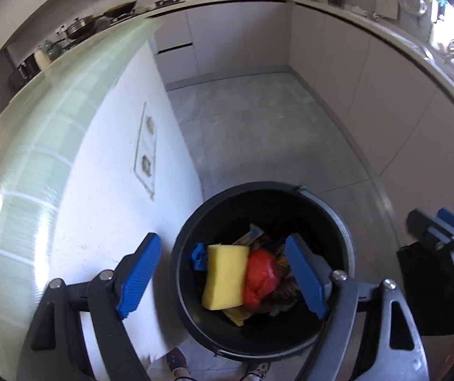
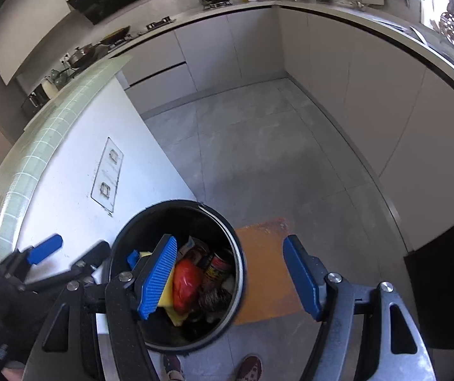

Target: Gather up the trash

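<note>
A black round trash bin (image 1: 192,320) stands on the floor beside a white counter wall; it also shows in the right wrist view (image 2: 239,270). Inside lie a yellow sponge (image 1: 225,276), a red plastic wad (image 1: 260,277), a blue scrap (image 1: 199,255) and dark wrappers. The red wad (image 2: 185,285) and cans (image 2: 215,266) show from the right wrist. My left gripper (image 1: 227,279) is open and empty above the bin. My right gripper (image 2: 231,277) is open and empty above the bin's right side. The right gripper's tip (image 1: 442,231) shows at the right of the left wrist view.
A green tiled counter top (image 1: 36,146) with a white side wall (image 2: 77,165) is at the left. An orange mat (image 2: 268,270) lies on the grey floor right of the bin. Grey cabinets (image 2: 369,95) curve around the back and right. The person's shoes (image 2: 249,368) are below.
</note>
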